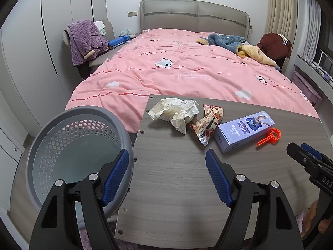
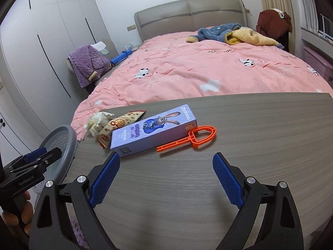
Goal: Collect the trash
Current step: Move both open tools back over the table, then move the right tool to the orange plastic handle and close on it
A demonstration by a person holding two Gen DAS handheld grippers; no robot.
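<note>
We hold our left claw (image 1: 166,156) over the near part of the wood-grain desk (image 1: 177,177), its blue pads spread wide with nothing between them. Our right claw (image 2: 166,160) hangs over the same desk further right, pads equally wide apart and empty.

The trash lies in a row near the desk's far edge, by the foot of the bed (image 1: 177,62) with its pink cover. At the left end is a crumpled white paper wrapper (image 1: 174,111). Touching it on the right is a torn snack packet (image 1: 208,123), red and cream with a foil lining. Just beside that lies a flat lavender carton (image 1: 243,133) printed with a cartoon rabbit, and against its right side is an orange plastic piece (image 1: 270,137) with a ring at one end and a straight stem. In the right wrist view this orange piece lies ahead of our right claw, apart from the pads.

To the left of the desk stands a grey perforated basket (image 1: 52,145), its rim close to the desk's left edge. We see nothing lying in the part of its inside that shows.
</note>
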